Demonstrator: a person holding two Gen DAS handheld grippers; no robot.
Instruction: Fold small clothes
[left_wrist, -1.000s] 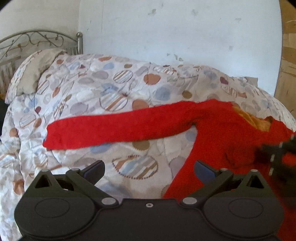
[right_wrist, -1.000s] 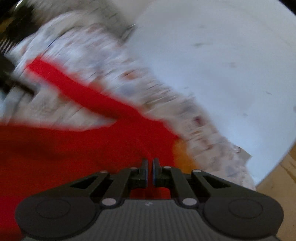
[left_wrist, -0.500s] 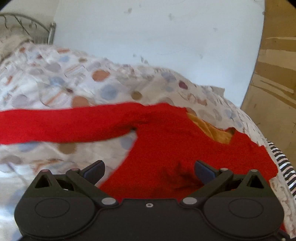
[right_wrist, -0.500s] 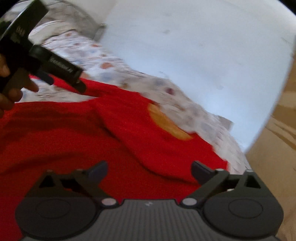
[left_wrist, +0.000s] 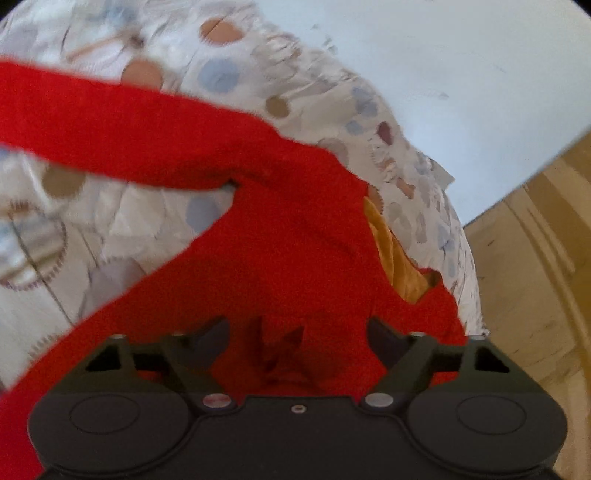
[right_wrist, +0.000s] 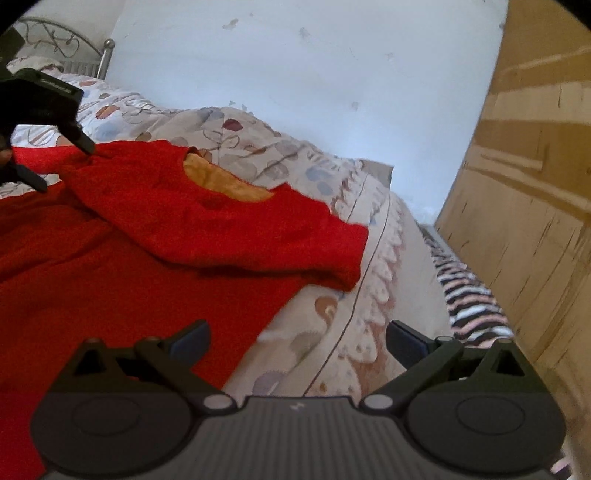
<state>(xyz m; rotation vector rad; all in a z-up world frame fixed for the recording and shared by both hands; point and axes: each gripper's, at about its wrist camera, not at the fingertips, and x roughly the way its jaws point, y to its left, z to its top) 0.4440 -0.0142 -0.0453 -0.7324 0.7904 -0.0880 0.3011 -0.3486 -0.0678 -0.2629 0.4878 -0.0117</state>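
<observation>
Left wrist view: left gripper (left_wrist: 297, 334), jaws spread wide, gripping nothing, low over the body of a red knitted long-sleeved sweater (left_wrist: 280, 251). Sweater lies on a white bedspread with brown and blue circle print (left_wrist: 110, 218); one sleeve stretched out leftward; orange lining at neckline (left_wrist: 399, 258).

Right wrist view: right gripper (right_wrist: 297, 338), jaws spread, empty, above the sweater's edge. Other sleeve folded across the chest. Striped cloth (right_wrist: 469, 295) beside plywood panel (right_wrist: 528, 177).

- The red sweater (right_wrist: 155, 236) is fuzzy knit cloth with an orange lining (right_wrist: 221, 182).
- The bedspread (right_wrist: 258, 147) is smooth printed cloth.
- The right tool (right_wrist: 297, 341) is matt black plastic.
- The headboard (right_wrist: 55, 40) is metal.
</observation>
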